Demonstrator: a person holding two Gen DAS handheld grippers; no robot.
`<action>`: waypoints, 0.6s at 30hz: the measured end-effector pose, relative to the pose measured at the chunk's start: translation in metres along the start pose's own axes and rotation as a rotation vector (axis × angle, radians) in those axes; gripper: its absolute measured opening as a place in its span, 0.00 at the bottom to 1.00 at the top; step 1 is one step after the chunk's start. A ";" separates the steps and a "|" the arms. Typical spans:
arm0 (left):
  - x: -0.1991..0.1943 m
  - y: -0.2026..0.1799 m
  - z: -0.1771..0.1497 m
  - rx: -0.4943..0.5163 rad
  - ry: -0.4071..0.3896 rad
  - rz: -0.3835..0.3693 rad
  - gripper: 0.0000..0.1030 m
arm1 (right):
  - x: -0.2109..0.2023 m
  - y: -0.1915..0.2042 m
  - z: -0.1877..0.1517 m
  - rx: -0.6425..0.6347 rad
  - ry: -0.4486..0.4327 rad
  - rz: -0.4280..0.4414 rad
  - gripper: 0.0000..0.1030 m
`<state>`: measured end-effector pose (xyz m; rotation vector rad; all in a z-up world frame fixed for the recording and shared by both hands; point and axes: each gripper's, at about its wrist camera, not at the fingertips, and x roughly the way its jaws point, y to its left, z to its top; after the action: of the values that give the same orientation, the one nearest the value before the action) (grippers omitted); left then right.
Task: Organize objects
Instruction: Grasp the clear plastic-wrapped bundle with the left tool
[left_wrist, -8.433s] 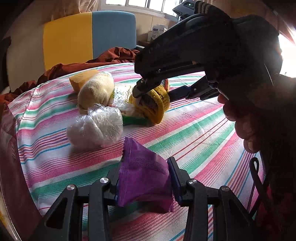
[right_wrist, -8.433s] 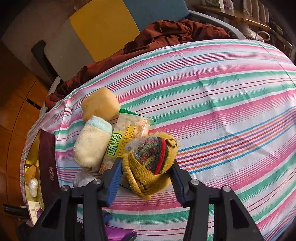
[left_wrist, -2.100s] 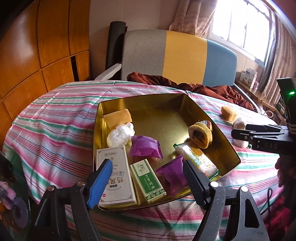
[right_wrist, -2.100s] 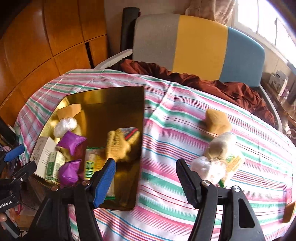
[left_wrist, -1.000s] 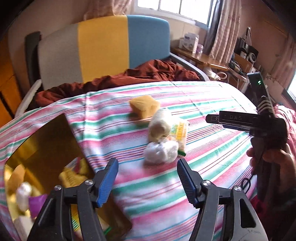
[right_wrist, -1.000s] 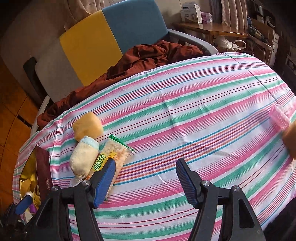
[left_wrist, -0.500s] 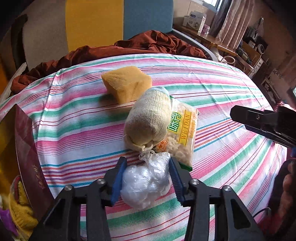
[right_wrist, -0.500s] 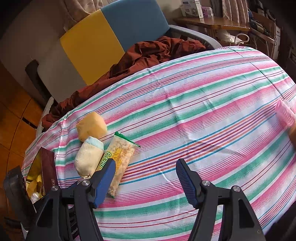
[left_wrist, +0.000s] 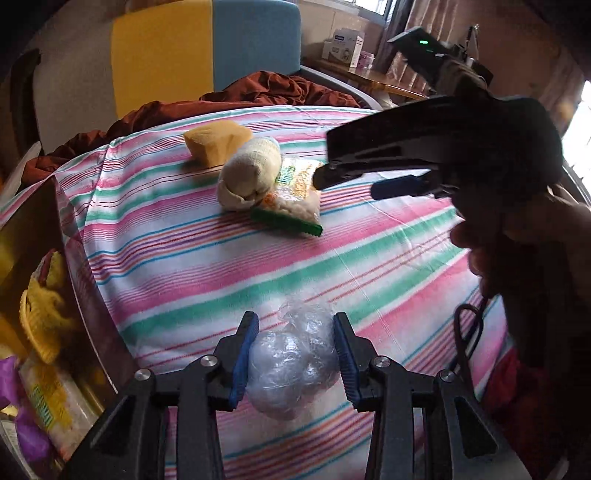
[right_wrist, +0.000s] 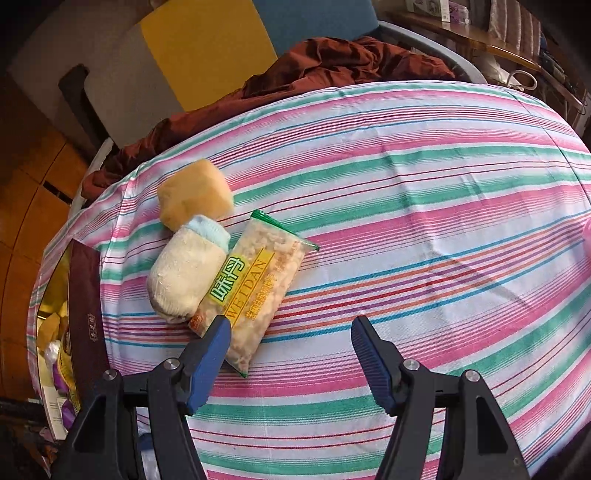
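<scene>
A clear plastic bundle (left_wrist: 291, 363) sits between the blue pads of my left gripper (left_wrist: 293, 356). The jaws are closing and press on both its sides, just over the striped cloth. Farther back lie a yellow sponge (left_wrist: 218, 140), a cream sock roll (left_wrist: 247, 177) and a snack packet (left_wrist: 295, 192), touching each other. My right gripper (right_wrist: 290, 332) stands open above the cloth, its left finger (right_wrist: 210, 350) over the near end of the snack packet (right_wrist: 258, 288). In the left wrist view the right gripper (left_wrist: 354, 181) hovers by that packet.
The gold box with maroon outer walls (left_wrist: 85, 295) stands at the left and holds a yellow knit item (left_wrist: 44, 314), a snack packet and purple packets. A rust-coloured blanket (right_wrist: 332, 62) and a colour-block chair lie beyond the table. A person's hand (left_wrist: 517, 236) holds the right gripper.
My left gripper went down onto the plastic bundle, shut on it and drew it away from the pile. The right gripper moved in over the snack packet, still open.
</scene>
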<state>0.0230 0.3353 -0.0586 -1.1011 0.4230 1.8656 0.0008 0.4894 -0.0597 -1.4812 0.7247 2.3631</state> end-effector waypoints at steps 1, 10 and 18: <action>-0.004 -0.003 -0.004 0.014 -0.007 0.001 0.40 | 0.003 0.004 0.001 -0.009 0.004 0.003 0.67; -0.052 0.010 -0.031 0.010 -0.068 0.027 0.41 | 0.026 0.008 0.019 0.062 0.034 -0.007 0.73; -0.095 0.021 -0.038 -0.008 -0.151 0.132 0.41 | 0.044 0.041 0.022 -0.067 0.037 -0.173 0.80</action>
<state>0.0442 0.2491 -0.0033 -0.9490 0.4095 2.0523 -0.0548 0.4646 -0.0803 -1.5508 0.5072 2.2558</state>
